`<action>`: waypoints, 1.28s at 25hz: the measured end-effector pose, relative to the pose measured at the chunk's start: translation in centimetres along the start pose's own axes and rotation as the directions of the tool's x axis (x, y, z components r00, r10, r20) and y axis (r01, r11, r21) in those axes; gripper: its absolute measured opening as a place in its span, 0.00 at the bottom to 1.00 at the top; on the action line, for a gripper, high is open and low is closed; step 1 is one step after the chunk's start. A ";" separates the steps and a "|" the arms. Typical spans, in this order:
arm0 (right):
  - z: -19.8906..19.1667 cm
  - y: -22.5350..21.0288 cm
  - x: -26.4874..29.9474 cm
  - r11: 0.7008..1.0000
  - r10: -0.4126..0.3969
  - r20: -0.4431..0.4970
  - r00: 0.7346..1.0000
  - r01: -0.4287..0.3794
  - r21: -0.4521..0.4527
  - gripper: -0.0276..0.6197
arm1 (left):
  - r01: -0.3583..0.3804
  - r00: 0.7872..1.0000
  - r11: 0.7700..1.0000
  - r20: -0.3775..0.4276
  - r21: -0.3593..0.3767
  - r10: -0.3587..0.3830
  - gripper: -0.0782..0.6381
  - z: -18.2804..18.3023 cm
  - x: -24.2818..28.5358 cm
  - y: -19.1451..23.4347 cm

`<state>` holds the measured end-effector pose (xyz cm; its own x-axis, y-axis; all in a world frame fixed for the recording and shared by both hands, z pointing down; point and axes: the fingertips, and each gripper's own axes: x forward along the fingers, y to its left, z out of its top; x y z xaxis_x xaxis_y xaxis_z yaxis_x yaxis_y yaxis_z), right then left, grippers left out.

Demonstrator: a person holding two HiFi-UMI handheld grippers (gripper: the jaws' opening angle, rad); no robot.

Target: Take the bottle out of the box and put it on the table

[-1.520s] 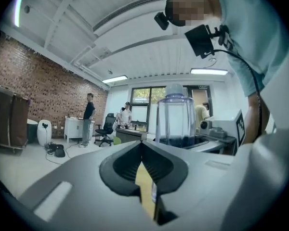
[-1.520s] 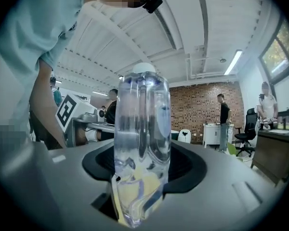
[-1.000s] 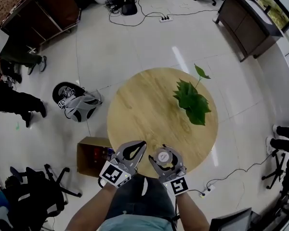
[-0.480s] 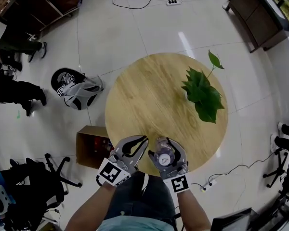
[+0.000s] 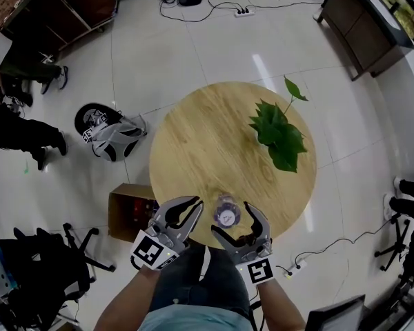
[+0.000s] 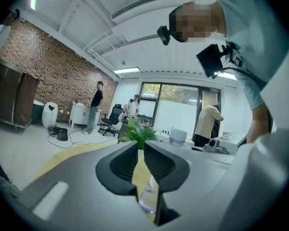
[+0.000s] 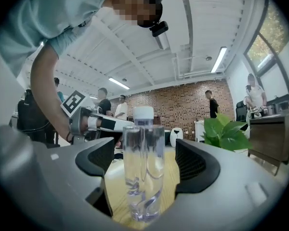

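Clear bottle (image 5: pixel 226 214) stands upright on the round wooden table (image 5: pixel 200 136) near its lower edge, apart from the cardboard box (image 5: pixel 126 212) on the floor at lower left. Right tongs (image 5: pixel 234 221) have just been opening and stand wide, flanking the bottle without contact. Left tongs (image 5: pixel 195 209), beside it, have just been opening to a narrow, empty gap.

Shirt (image 5: pixel 186 321): pale blue-green, short sleeves | trousers (image 5: pixel 193 281): dark blue-grey | head camera (image 7: pixel 158 29): small, black | left gripper (image 5: pixel 193 211), right gripper (image 5: pixel 231 219): grey shells, black ribbed pads (image 7: pixel 195 163), cubes (image 5: pixel 150 252) with black-and-white square markers | jaws: both just opening, left round nothing, right clear of bottle (image 5: pixel 225 214) between them
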<state>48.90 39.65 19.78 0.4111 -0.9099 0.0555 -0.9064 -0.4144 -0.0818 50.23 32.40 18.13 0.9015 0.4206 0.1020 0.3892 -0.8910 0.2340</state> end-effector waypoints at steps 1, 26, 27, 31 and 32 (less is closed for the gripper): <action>0.8 0.0 -0.6 1.000 -0.004 0.003 1.000 0.004 -0.001 0.64 | 0.000 1.000 1.000 0.008 0.007 0.000 0.16 0.7 -0.4 -0.5; 19.0 19.2 -7.4 0.980 -0.139 0.078 0.987 0.149 -0.131 0.59 | 0.082 0.965 0.975 0.227 0.205 -0.129 0.12 15.0 -19.4 -11.7; 19.2 20.1 -7.6 0.978 -0.148 0.077 0.986 0.157 -0.135 0.59 | 0.085 0.965 0.976 0.226 0.202 -0.131 0.13 14.8 -20.2 -11.9; 18.8 22.1 -8.4 0.970 -0.185 0.054 0.981 0.191 -0.149 0.56 | 0.087 0.966 0.981 0.228 0.171 -0.125 0.12 14.4 -22.6 -12.2; 18.8 22.5 -8.6 0.968 -0.189 0.050 0.981 0.195 -0.159 0.55 | 0.088 0.964 0.982 0.232 0.168 -0.126 0.12 14.5 -23.0 -12.4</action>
<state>26.81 37.79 -1.29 0.5796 -0.8147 0.0197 -0.8126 -0.5759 0.0895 27.37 31.29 -1.12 0.8644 0.4781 -0.1556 0.4930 -0.8667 0.0763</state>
